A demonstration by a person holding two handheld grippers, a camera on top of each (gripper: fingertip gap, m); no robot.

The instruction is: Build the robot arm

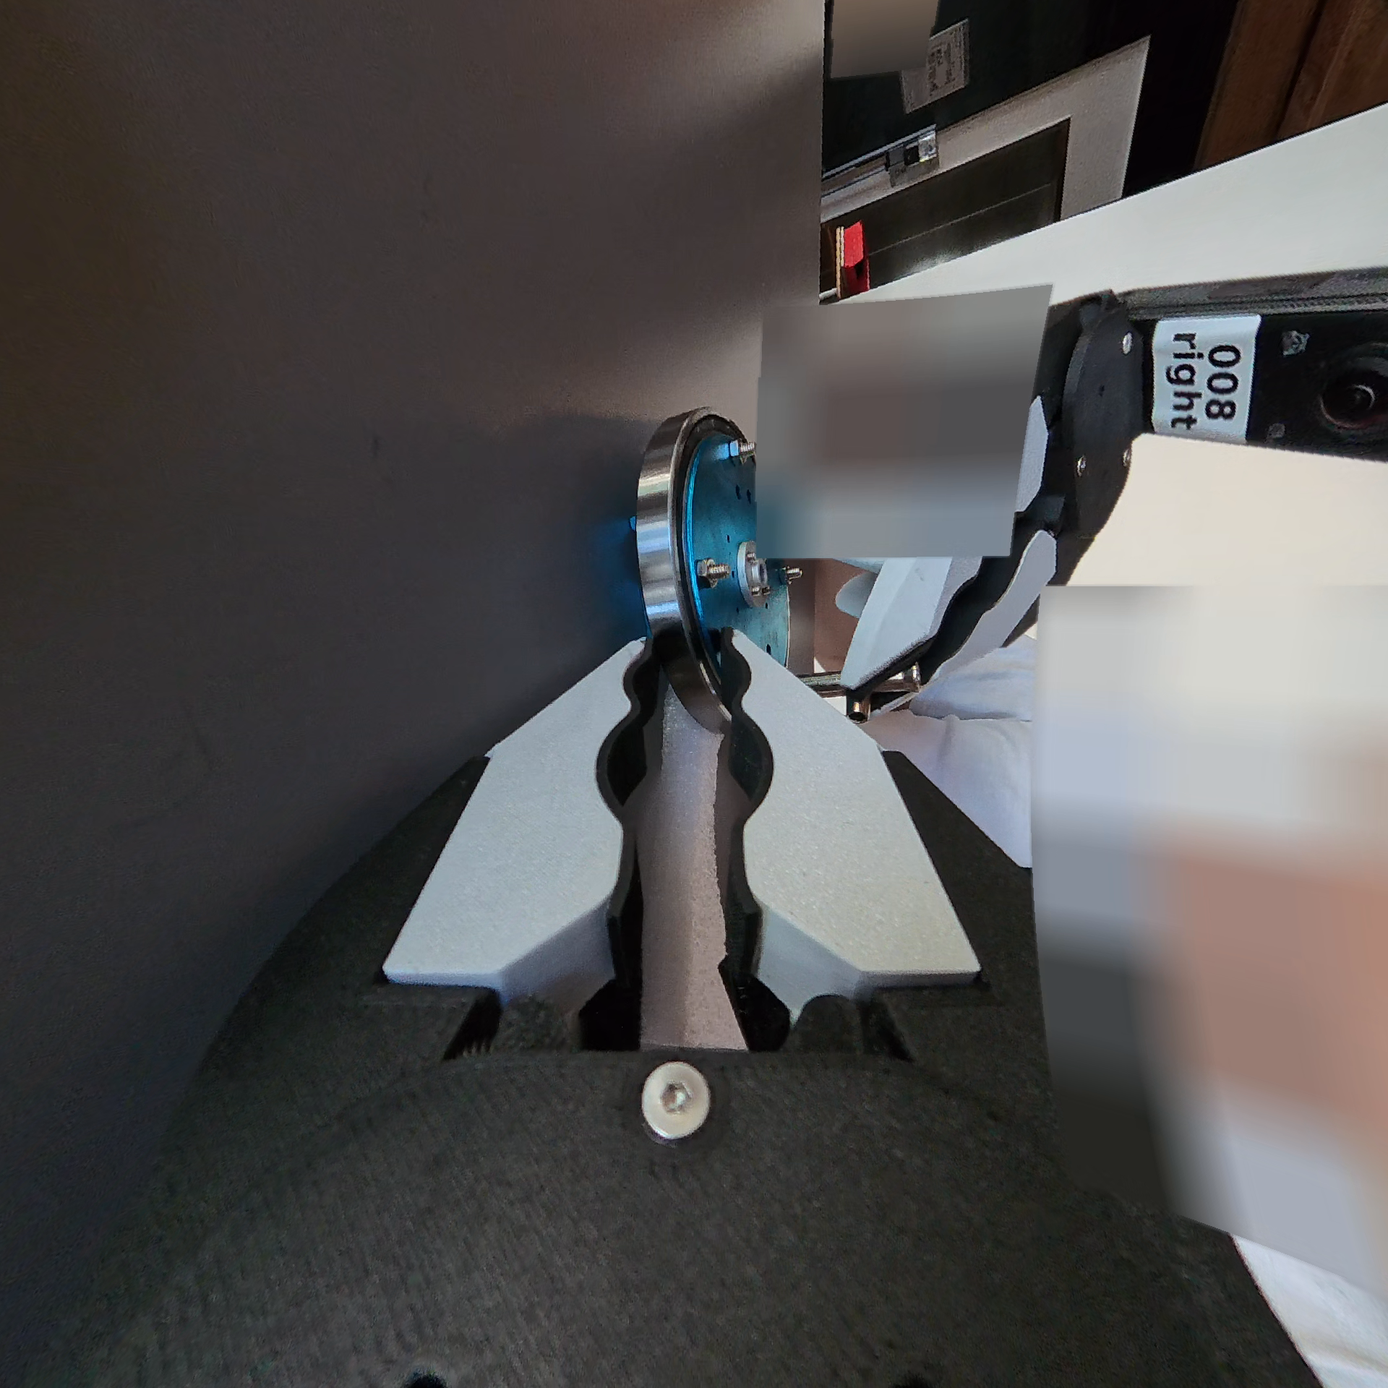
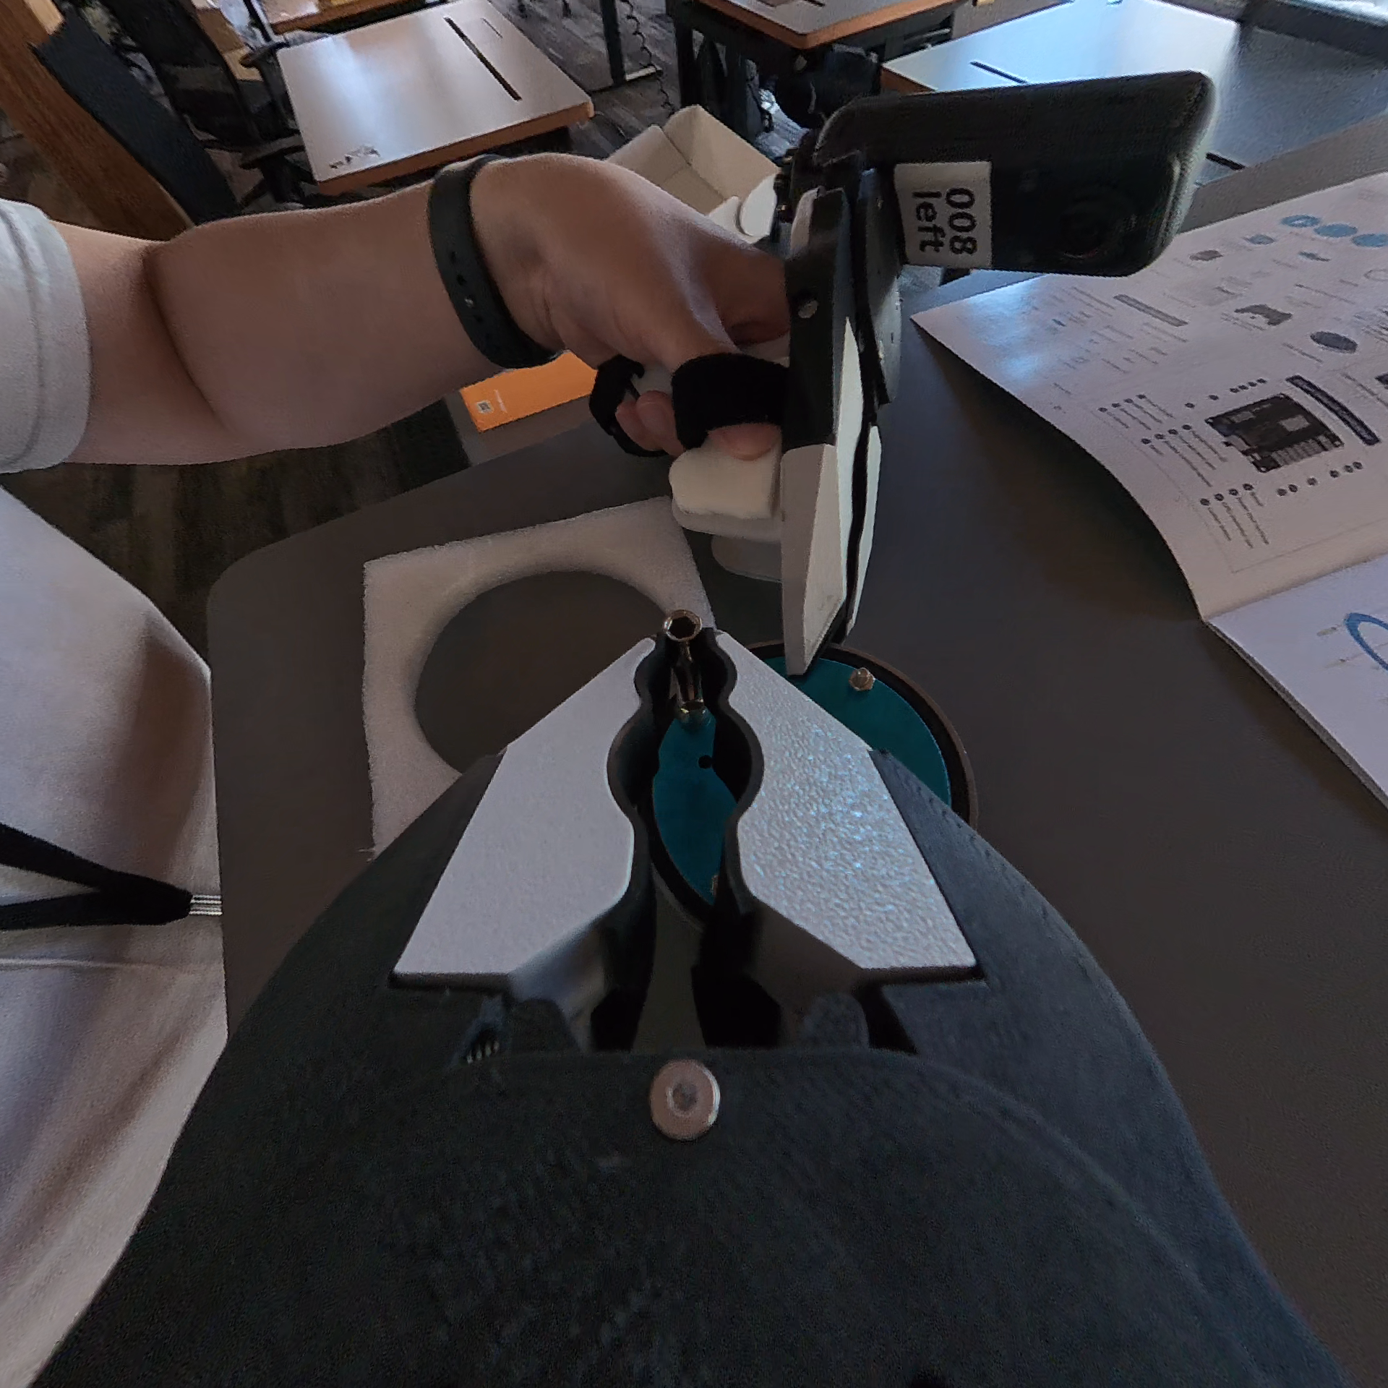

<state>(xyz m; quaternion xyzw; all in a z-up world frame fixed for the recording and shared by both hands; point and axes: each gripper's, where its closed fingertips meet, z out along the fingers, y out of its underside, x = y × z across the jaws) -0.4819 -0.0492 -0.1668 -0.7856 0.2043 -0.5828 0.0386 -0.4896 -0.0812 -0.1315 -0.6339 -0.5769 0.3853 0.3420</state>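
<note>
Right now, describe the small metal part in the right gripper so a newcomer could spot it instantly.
Start at the dark table, then find the round teal plate in its metal ring, which the left gripper pinches at the rim. Just above the plate, the right gripper is shut on a short metal standoff. Unlike the studs fixed on the plate, it is loose and has a hollow end.

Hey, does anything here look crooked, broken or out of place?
Nothing looks broken or spilled. The left tool pinches the rim of the blue disc with its metal ring on the dark table, and the right tool grips a small metal socket tool over it.
</note>
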